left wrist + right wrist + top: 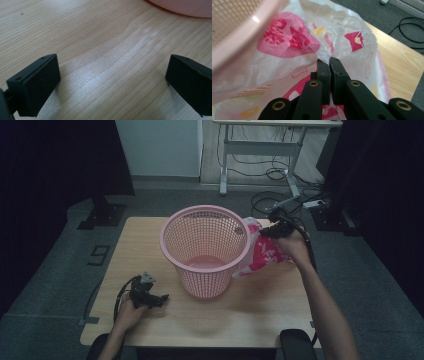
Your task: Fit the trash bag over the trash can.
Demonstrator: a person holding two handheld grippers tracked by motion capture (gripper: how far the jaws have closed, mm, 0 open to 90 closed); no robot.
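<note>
A pink mesh basket [205,250] stands upright in the middle of the wooden table [250,315]. Against its right side hangs a white plastic bag with pink and red prints [262,254], lifted off the table. My right gripper [272,231] is shut on the bag's upper edge; in the right gripper view its black jaws [329,62] pinch the thin film of the bag [294,42], next to the basket rim [244,32]. My left gripper [161,299] rests on the table at the front left, open, its jaws [112,82] wide apart over bare wood with nothing between them.
The basket's base [185,7] shows at the top edge of the left gripper view. Beyond the table stand a desk frame [265,150] and loose cables on the floor [280,200]. A dark chair back [297,345] sits at the table's front right edge.
</note>
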